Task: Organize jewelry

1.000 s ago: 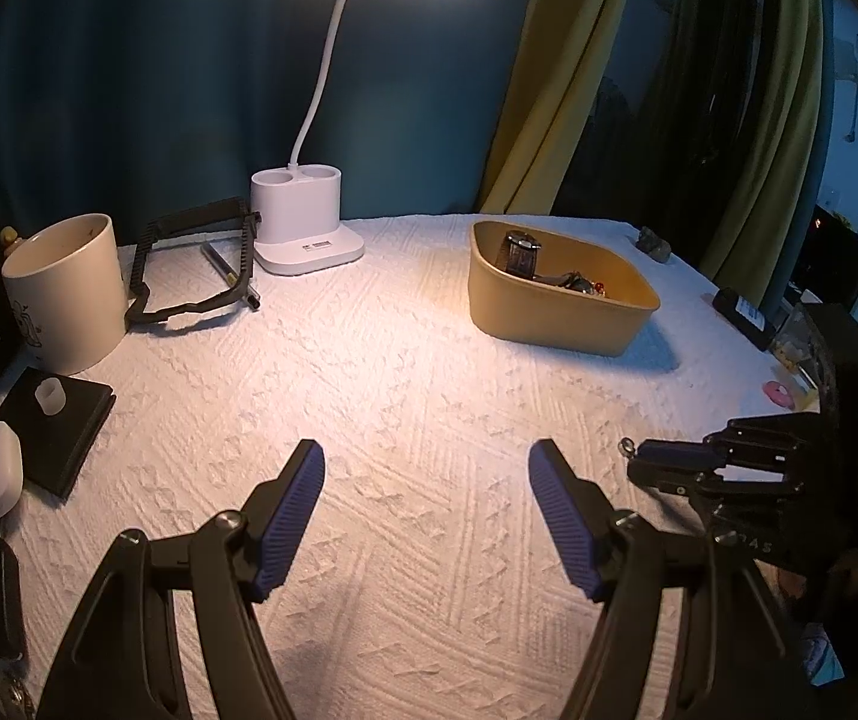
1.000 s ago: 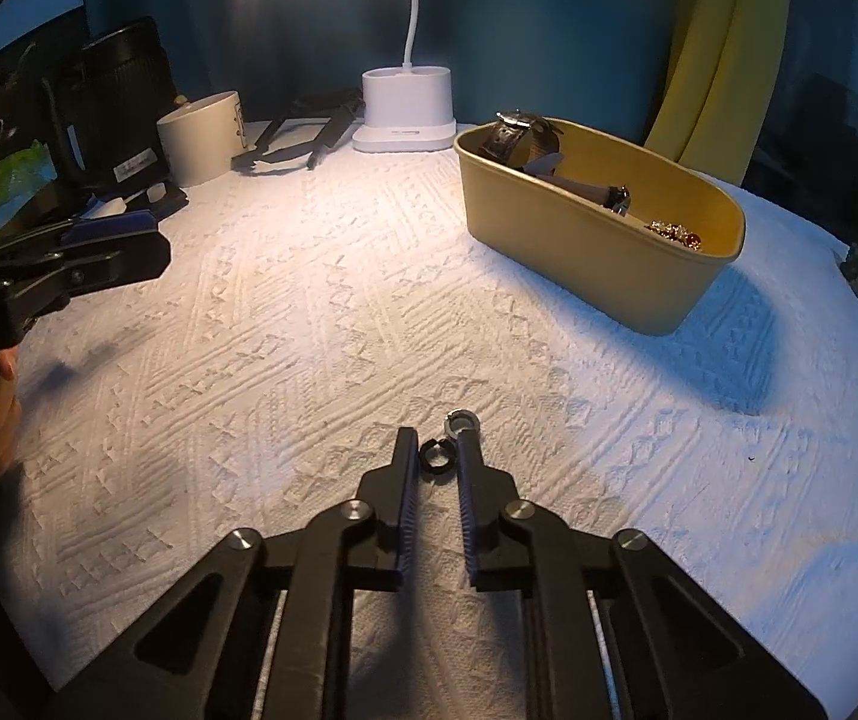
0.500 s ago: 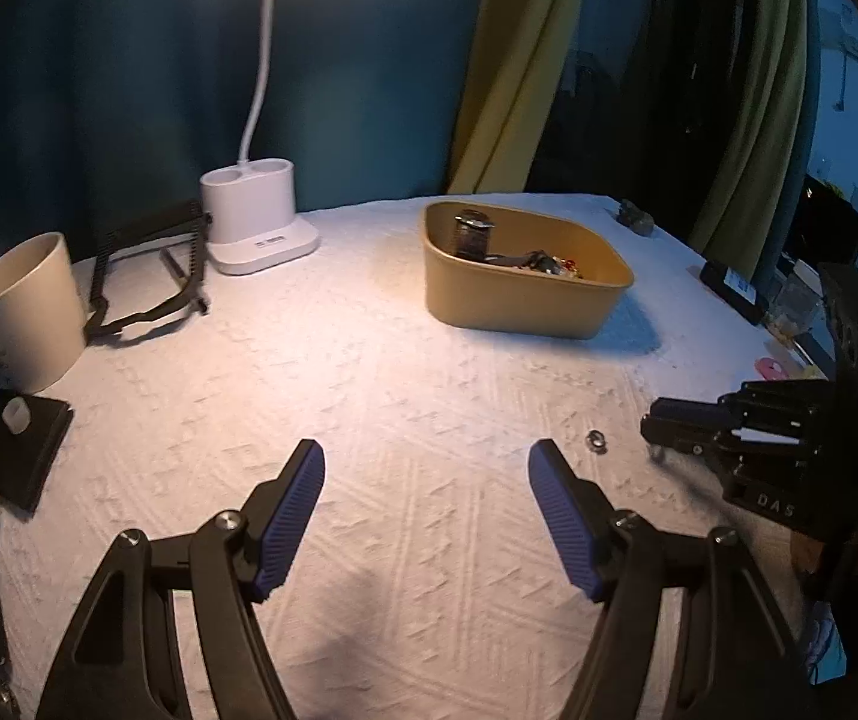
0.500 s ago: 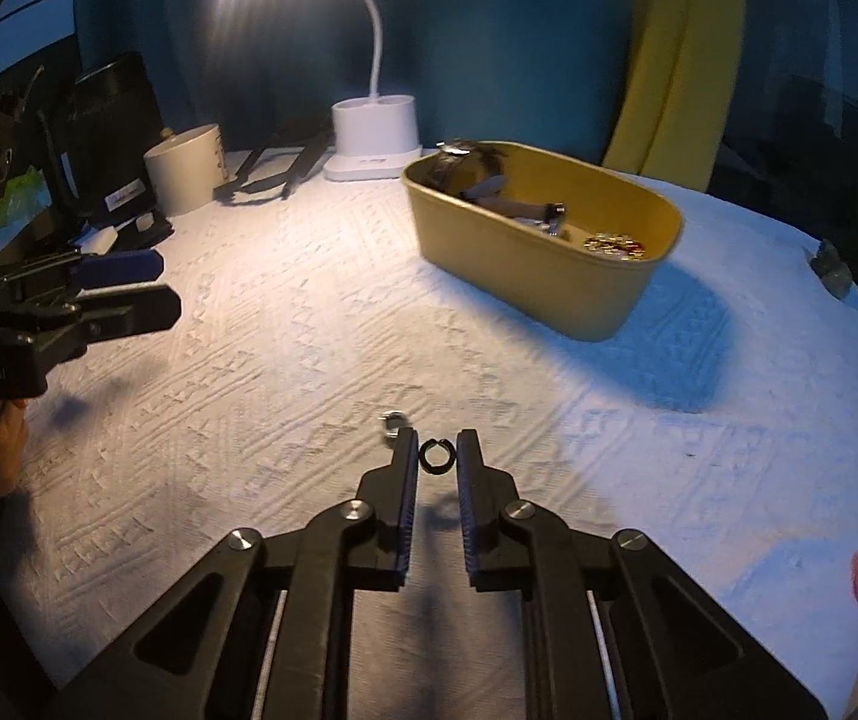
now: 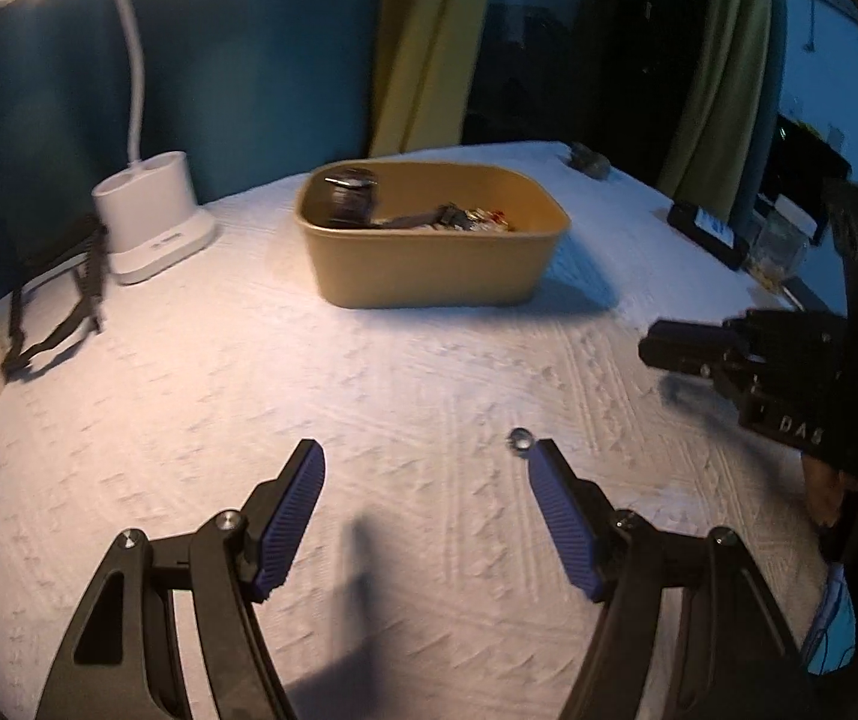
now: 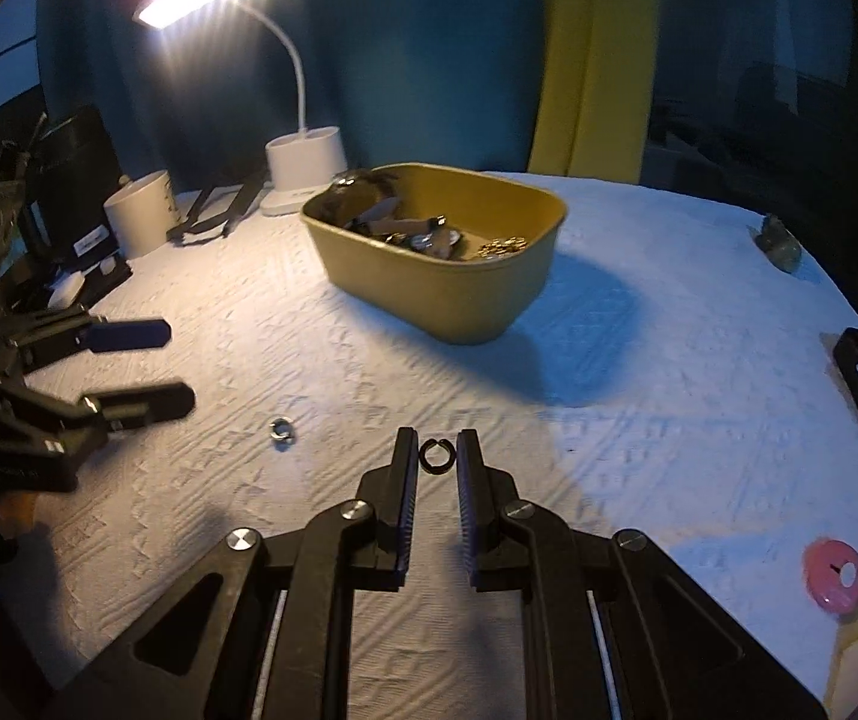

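Over the last second the right claw point(image 6: 436, 456) has lifted its pinched black ring point(image 6: 436, 455) off the counter point(image 6: 639, 420) toward the yellow bin point(image 6: 459, 306), leaving the silver ring point(image 5: 518, 440) by the wide-open left claw point(image 5: 426, 459).

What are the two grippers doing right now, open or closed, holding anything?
Left gripper: jaws wide open, empty; silver ring lies on the cloth by one fingertip.
Right gripper: jaws closed on the dark ring.

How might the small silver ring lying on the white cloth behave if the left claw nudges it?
The silver ring lies flat, so it would probably slide, not roll. It looks tiny, likely very light. The textured cloth may snag it.
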Available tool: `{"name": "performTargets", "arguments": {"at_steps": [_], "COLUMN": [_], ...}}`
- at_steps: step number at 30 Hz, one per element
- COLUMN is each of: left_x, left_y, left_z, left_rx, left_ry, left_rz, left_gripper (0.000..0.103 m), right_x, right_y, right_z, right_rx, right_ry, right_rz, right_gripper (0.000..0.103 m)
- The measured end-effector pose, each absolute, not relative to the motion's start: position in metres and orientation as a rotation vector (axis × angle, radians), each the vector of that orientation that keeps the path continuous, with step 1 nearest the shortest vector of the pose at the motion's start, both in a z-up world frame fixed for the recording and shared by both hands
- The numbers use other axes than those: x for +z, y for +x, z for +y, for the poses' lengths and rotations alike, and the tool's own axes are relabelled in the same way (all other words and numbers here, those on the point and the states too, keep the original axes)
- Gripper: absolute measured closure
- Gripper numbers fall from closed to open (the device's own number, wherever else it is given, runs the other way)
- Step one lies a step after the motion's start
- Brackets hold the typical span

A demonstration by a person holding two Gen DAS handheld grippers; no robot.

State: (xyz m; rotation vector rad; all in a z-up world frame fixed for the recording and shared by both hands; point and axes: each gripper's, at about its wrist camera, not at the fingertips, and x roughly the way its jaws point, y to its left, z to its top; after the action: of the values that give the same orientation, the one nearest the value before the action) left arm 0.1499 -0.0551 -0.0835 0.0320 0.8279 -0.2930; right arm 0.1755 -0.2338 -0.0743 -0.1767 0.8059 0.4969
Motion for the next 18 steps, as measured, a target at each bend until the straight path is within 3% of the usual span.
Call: {"name": "performTargets", "arguments": {"at_steps": [7,9,13,15,18], "left_x": [-0.097,-0.101,-0.101,-0.101,-0.102], "left_y": [0.164,0.168,0.172,0.173,0.175], "left_z": [-0.080,-0.086,-0.093,-0.096,-0.099], "left_rx": [-0.339,-0.346,-0.357,-0.351,-0.354], "left_ry": [0.057,0.069,0.082,0.096,0.107], "left_rz": [0.871,0.886,0.887,0.885,0.885], "left_gripper": [0.037,0.050,0.060,0.073,0.083], "right_x": [-0.072,-0.073,-0.072,-0.071,-0.071], "right_y": [0.183,0.184,0.188,0.188,0.188], "right_z": [-0.254,-0.258,-0.264,-0.266,-0.268], "right_rx": [0.484,0.479,0.482,0.486,0.488], "right_ry": [-0.135,-0.124,-0.096,-0.090,-0.085], "right_rz": [0.796,0.799,0.795,0.791,0.785], "right_gripper": [0.091,0.091,0.091,0.091,0.091]}}
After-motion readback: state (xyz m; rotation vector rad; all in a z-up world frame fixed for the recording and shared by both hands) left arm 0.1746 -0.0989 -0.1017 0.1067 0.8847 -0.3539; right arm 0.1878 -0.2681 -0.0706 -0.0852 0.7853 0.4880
